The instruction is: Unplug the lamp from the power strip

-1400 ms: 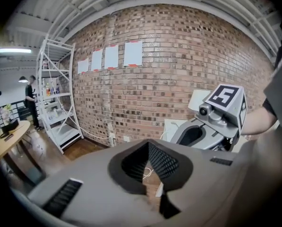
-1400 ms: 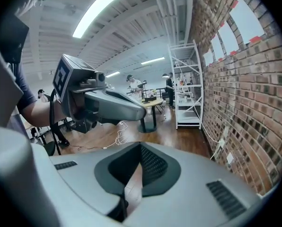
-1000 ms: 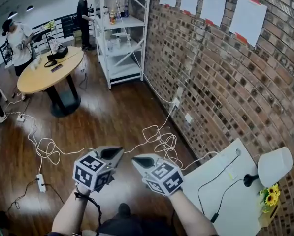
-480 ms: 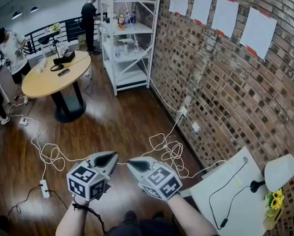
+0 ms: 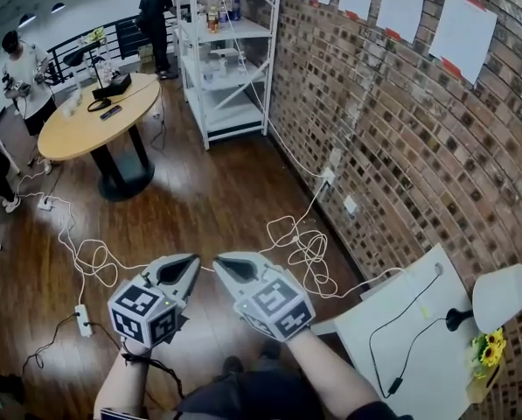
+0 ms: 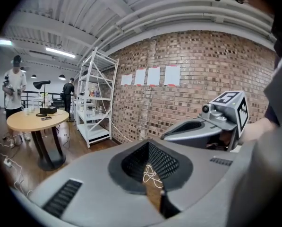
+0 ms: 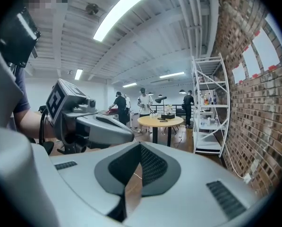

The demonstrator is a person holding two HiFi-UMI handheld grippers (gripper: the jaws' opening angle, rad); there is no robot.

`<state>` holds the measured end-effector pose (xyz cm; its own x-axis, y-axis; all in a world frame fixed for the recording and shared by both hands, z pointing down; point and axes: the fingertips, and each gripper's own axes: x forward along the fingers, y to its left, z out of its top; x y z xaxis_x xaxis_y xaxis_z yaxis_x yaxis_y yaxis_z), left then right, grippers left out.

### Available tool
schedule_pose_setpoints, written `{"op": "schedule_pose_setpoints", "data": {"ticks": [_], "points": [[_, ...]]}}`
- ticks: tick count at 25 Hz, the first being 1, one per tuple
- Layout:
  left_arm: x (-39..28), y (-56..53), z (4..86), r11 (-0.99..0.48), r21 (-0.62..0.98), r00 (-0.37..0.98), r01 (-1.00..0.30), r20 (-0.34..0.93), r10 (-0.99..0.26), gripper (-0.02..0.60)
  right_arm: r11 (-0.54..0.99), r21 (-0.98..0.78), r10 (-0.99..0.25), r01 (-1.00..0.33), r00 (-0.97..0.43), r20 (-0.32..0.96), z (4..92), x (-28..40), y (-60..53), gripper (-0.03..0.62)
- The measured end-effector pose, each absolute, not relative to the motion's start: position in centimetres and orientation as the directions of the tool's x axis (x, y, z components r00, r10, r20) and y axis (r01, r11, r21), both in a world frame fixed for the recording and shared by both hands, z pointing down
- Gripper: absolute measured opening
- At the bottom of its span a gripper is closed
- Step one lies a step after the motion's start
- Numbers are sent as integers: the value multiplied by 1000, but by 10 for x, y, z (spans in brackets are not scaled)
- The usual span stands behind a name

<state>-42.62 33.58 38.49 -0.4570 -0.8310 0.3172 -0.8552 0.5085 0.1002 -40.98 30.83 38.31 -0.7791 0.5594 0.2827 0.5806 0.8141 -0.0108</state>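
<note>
Two claws are held side by side low in the head view, above the wooden floor (image 5: 208,199). Left claw (image 5: 189,262): jaws closed, nothing between them. Right claw (image 5: 219,260): jaws closed, likewise empty. The tips are near each other but apart.

The lamp (image 5: 500,297), a white shade on a black stem, stands at the right edge of the white surface (image 5: 374,309), near right, beside the brick wall (image 5: 392,121). Its black cord (image 5: 372,335) runs across that surface toward the near edge; where it ends cannot be made out.

A white power strip (image 5: 84,320) lies on the floor at near left, well apart from the lamp. A tangle of white cable (image 5: 297,250) lies on the floor beyond the claws.
</note>
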Motion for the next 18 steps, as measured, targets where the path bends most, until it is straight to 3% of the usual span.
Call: {"op": "schedule_pose_setpoints", "data": {"ticks": [7, 18], "points": [[-429, 279, 386, 486, 261, -400, -834, 320, -859, 6, 826, -44, 549, 562, -785, 286, 386, -410, 253, -9], [-439, 192, 365, 419, 295, -354, -859, 249, -901, 6, 824, -93, 562, 559, -787, 254, 390, -422, 180, -11]]}}
